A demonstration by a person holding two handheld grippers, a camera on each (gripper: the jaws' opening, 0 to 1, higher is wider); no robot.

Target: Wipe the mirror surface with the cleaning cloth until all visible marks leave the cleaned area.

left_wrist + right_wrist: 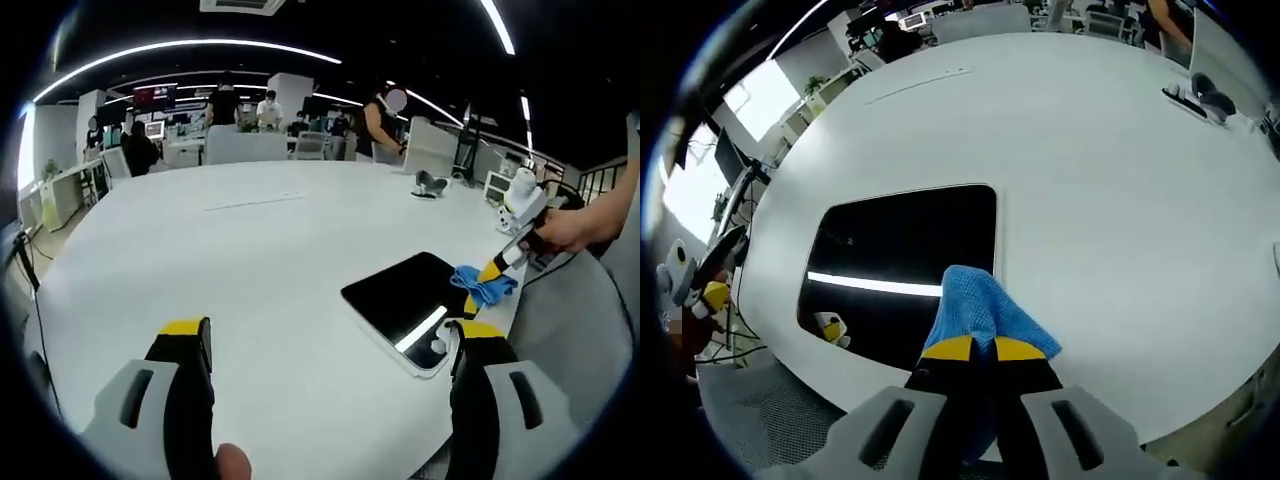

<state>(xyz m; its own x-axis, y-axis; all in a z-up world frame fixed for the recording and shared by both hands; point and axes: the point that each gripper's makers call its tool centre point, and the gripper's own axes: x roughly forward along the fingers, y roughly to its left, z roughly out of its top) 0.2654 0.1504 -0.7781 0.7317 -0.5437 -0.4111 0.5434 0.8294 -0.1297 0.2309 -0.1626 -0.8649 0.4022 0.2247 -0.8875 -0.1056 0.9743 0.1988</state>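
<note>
Right gripper point(973, 348) jaws clenched on blue cloth point(978, 305), cloth's near part hidden, resting on mirror point(900, 245), left gripper point(330, 340) jaws released above white desk point(250, 260).

The near edge of the mirror point(902, 262) is covered in the right gripper view by the blue cloth point(978, 308), and the cloth's lower part vanishes between the right gripper's point(973, 349) closed tips. In the left gripper view the mirror's corner sits behind a jaw. The far desks point(180, 148) and small table item point(430, 184) are too blurred to identify.
</note>
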